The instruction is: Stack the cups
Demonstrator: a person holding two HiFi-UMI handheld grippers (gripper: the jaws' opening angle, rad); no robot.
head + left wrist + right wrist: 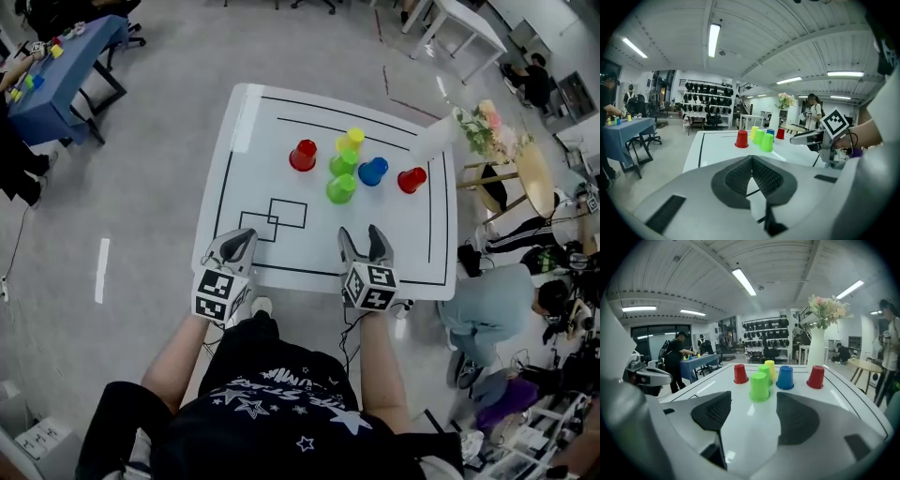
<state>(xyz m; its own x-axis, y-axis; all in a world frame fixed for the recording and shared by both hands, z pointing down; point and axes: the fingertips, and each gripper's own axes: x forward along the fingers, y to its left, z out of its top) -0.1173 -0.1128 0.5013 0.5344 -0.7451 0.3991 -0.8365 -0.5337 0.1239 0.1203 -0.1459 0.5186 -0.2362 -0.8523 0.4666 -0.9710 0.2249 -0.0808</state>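
Note:
Six upturned cups stand grouped on the far half of the white table (234,187): a red cup (303,156), a yellow cup (351,140), two green cups (343,162) (340,188), a blue cup (372,172) and a second red cup (411,180). All stand apart, none stacked. My left gripper (244,236) hovers at the near edge, shut and empty, with its jaws meeting (751,158). My right gripper (361,234) sits beside it, open and empty (754,399), pointing at the nearer green cup (759,386). The blue cup (785,377) and a red cup (816,377) lie just beyond.
A white vase of flowers (436,136) stands at the table's far right corner. Black rectangles are marked on the table near my left gripper. A blue table (66,66) stands far left. People sit or crouch to the right (497,300).

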